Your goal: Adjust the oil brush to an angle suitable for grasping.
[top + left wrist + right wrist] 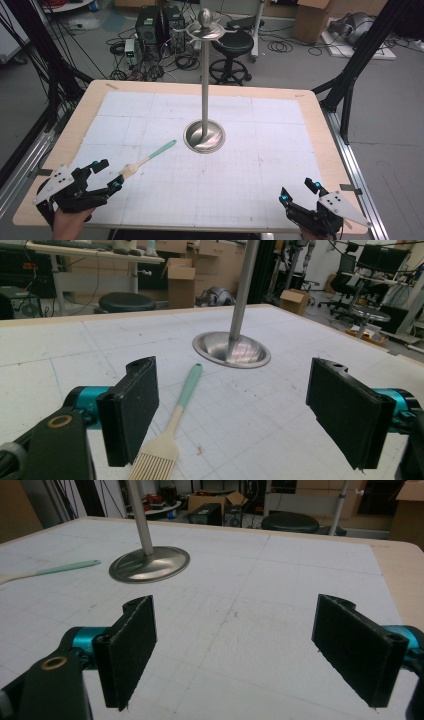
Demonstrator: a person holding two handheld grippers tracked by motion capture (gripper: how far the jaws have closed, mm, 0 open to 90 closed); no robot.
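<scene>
While both tongs point(106, 174) point(300, 192) gape empty, the left gripper view shows the brush's point(167, 436) bristles.

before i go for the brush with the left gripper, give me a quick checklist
1. Left gripper open: ok, jaws stand wide apart.
2. Brush within the jaws' gap: ok, its bristle end lies beside the left jaw, in the left gripper view.
3. Brush flat on the table, free of the stand: ok, handle tip stops short of the base.
4. Right gripper out of the way: ok, open at the far corner.
5. Hooks atop the stand free: cannot tell, too small.
</scene>
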